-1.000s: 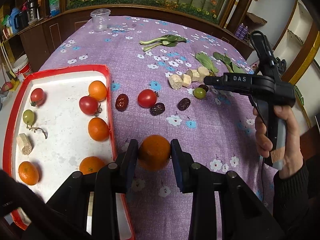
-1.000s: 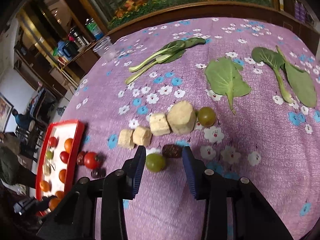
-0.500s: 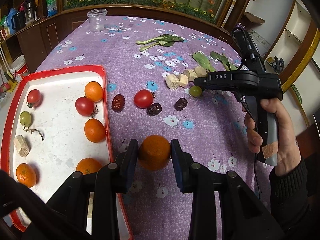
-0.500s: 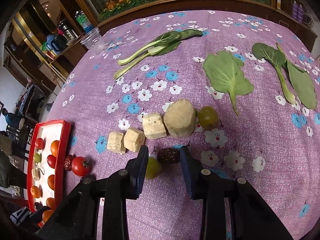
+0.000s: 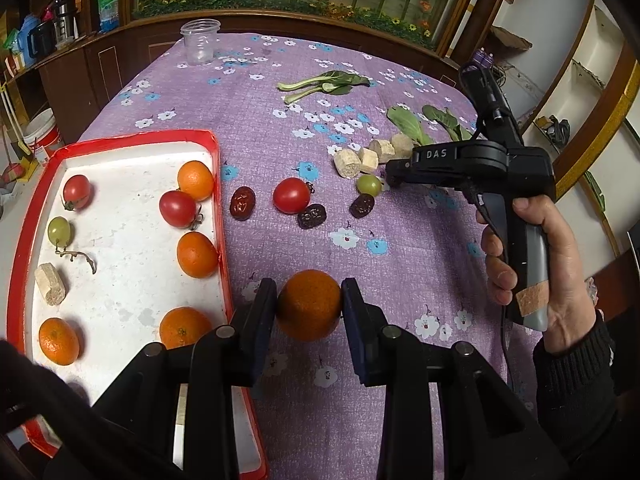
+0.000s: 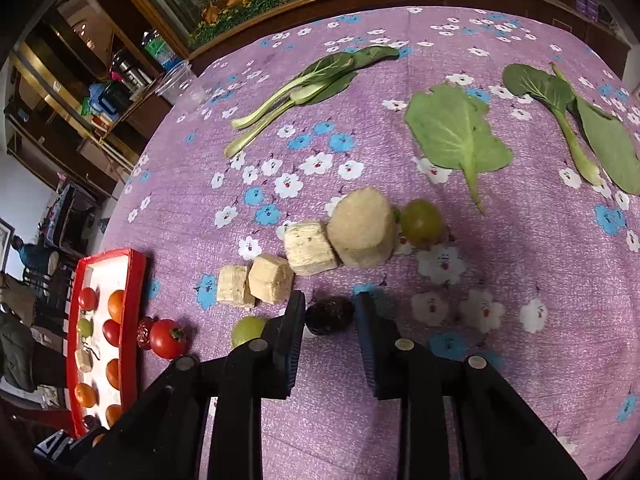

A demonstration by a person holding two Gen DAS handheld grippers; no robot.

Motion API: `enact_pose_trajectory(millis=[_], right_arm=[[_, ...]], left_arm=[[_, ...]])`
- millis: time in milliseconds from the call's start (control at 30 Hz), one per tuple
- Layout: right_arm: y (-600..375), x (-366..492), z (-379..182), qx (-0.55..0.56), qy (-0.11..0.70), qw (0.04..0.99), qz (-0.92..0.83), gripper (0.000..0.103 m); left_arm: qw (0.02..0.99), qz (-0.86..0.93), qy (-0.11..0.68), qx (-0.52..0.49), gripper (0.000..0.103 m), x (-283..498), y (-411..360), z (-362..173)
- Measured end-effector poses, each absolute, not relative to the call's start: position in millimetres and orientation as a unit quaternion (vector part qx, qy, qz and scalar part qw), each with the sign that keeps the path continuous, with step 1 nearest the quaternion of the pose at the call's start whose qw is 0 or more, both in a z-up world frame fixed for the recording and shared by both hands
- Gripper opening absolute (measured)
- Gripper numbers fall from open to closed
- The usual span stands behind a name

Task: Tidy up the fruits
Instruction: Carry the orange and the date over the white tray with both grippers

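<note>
My left hand-held gripper clamps an orange between its pads, just right of the red-rimmed tray, above the purple flowered cloth on the desk. My right hand-held gripper has just been closing and now pinches a dark dried date lying on the cloth, with a green grape just outside its left finger and pale cut chunks near in front
</note>
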State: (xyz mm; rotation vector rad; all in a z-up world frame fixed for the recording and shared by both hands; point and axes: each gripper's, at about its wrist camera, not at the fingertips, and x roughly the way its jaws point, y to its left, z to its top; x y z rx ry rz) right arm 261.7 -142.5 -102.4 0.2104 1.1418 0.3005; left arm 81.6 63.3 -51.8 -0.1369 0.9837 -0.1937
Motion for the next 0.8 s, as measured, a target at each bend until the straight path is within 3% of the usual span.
enact_pose_trajectory(millis=[333,800], right_arm=[[-143.9,241.7,-86.1,0.093,0.512,0.844,0.13,0.024],[-80.5,108.2,27.1,0.062,0.399,0.875,0.266,0.024]], left_arm=[[0.877,-0.083,0.469,-0.068,0.03,73.8,66.4,-47.1],[0.897,-0.021,0.428,-0.11,0.03,22.8,134.3,1.7]])
